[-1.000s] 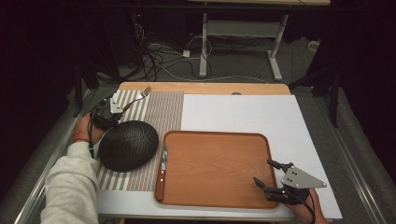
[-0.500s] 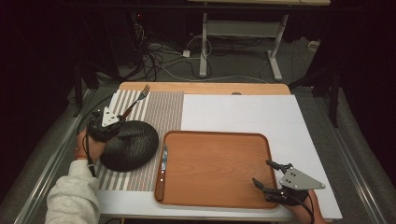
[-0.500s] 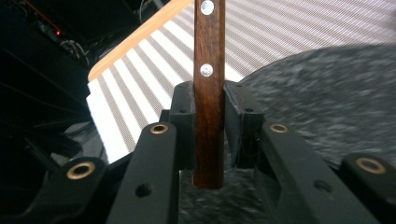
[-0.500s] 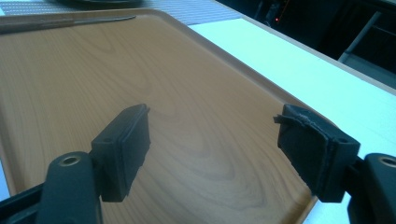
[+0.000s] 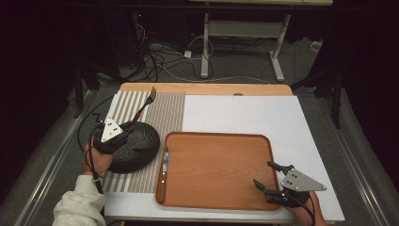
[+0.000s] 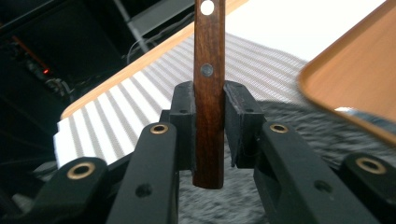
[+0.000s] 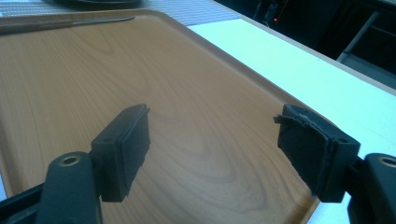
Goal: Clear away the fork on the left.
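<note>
My left gripper is clamped on the wooden handle of a fork, the pads pressing it from both sides just above its butt end. In the high view the fork slants away from me, its tines over the striped placemat and its handle above the dark round bowl that sits on that mat. Taking the wooden tray as my landmark: the bowl lies just beside the tray's left edge, and the fork is left of the tray and farther from me than the bowl.

My right gripper hangs with its jaws wide apart and nothing between them, over the tray's near right corner; in the right gripper view the tray's bare wood shows between the two pads.

Most of the tray floor is bare. A knife lies along the inside of its left rim, between the bowl and the tray's open middle. Right of the tray and beyond it the white board is bare as far as the table's wooden far edge. The tray's near rim lies close to the table's near edge.

I can read no brand, label or writing on anything here.
</note>
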The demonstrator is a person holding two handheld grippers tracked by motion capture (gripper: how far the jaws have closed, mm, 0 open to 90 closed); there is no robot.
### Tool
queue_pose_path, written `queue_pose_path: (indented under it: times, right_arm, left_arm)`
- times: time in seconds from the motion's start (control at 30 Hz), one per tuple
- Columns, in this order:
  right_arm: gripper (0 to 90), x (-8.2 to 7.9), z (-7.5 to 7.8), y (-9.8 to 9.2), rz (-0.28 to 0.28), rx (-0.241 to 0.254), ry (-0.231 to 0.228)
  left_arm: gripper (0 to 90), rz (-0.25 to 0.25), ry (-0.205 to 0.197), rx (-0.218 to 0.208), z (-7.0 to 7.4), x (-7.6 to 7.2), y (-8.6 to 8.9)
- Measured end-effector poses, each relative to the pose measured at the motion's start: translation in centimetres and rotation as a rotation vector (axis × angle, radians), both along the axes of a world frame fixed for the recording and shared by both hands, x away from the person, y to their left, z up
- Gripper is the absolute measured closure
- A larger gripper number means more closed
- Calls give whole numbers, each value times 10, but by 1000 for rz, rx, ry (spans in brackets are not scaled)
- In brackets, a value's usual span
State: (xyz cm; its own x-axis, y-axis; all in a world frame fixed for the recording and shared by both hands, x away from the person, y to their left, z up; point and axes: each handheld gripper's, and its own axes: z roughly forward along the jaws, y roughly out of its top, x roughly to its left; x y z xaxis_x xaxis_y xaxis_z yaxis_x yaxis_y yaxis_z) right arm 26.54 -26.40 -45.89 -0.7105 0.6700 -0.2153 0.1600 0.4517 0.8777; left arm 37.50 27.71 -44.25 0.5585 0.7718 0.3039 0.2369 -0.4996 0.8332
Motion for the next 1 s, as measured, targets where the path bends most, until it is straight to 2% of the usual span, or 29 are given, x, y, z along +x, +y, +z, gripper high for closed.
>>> queue_pose_path:
  times: [0.07,0.17,0.2,0.23,0.53,0.73,0.83,0.9,1.0]
  right_arm:
    - [258,0,0,0,1,-1,-2]
    - [258,0,0,0,1,-2,-2]
    - [258,0,0,0,1,-1,-2]
    - [258,0,0,1,3,-2,-3]
    - [258,-3,-1,0,0,-2,-9]
    - [258,-6,0,-3,-11,5,-17]
    - [255,-8,1,-2,-15,8,-34]
    - [255,-9,1,-2,-18,10,-37]
    - [255,-10,1,-3,-22,9,-38]
  left_arm:
    - [734,-19,-8,-24,1,-5,-4]
    - [734,-44,-16,-35,3,-10,-11]
    - [734,-51,-4,-35,4,-12,-14]
    - [734,-60,-11,-24,5,-15,-18]
    - [734,-148,-33,-30,9,-29,-42]
    - [734,-189,-45,-12,11,-36,-55]
    - [734,-200,-56,14,13,-40,-62]
    - [734,-213,-56,13,14,-43,-66]
    - [734,-239,-54,34,14,-47,-73]
